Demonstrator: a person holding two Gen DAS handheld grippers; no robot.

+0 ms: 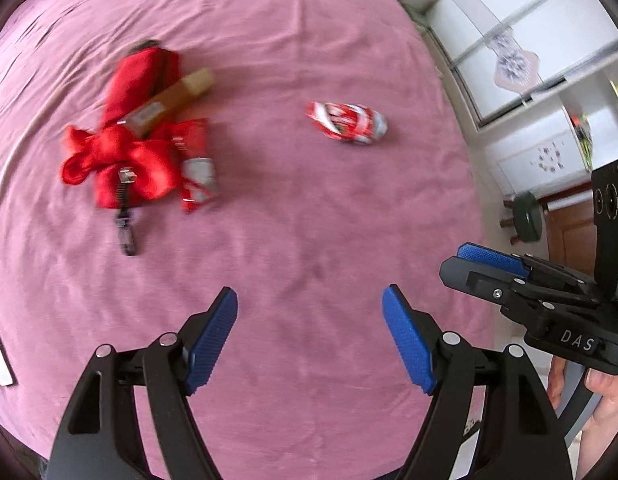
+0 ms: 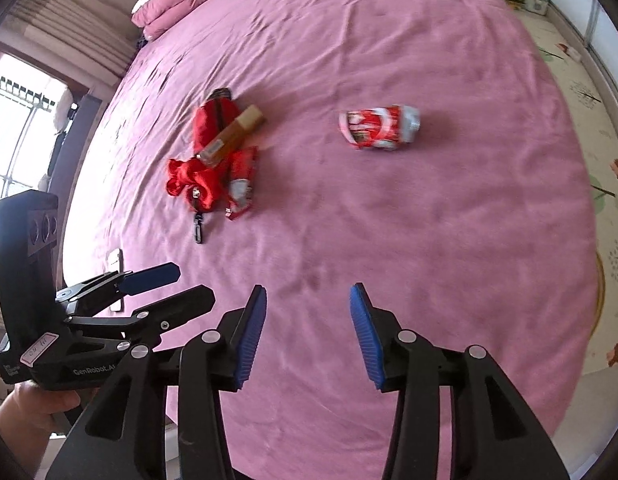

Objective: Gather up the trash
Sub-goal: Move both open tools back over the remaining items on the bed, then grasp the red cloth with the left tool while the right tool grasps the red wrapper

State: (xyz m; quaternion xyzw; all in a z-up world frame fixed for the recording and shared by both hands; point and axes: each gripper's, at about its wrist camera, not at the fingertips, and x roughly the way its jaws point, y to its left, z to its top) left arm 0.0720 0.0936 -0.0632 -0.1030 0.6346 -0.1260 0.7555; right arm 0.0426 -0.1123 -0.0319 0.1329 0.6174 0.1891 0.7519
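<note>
Both claws hang over the near edge of the bed [image 2: 389, 60], side by side. Left claw [image 1: 310, 334] has its blue pads spread wide with nothing between them; right claw [image 2: 307, 330] is likewise wide apart and grips nothing. Pink sheet lies bare between the claws and the trash. Farther out, to the right, a crushed red-and-white wrapper [image 1: 346, 122] lies alone. Well apart from it on the left sits a heap: a red pouch [image 1: 139, 80] with a brown box [image 1: 171, 100] lying across it, a red ribbon [image 1: 109, 156] bunched below, a second wrapper [image 1: 197, 176] touching the ribbon's right side, and a black clip [image 1: 127, 236] sticking out toward the claws. Folded pink bedding [image 2: 169, 8] rests at the far corner.
</note>
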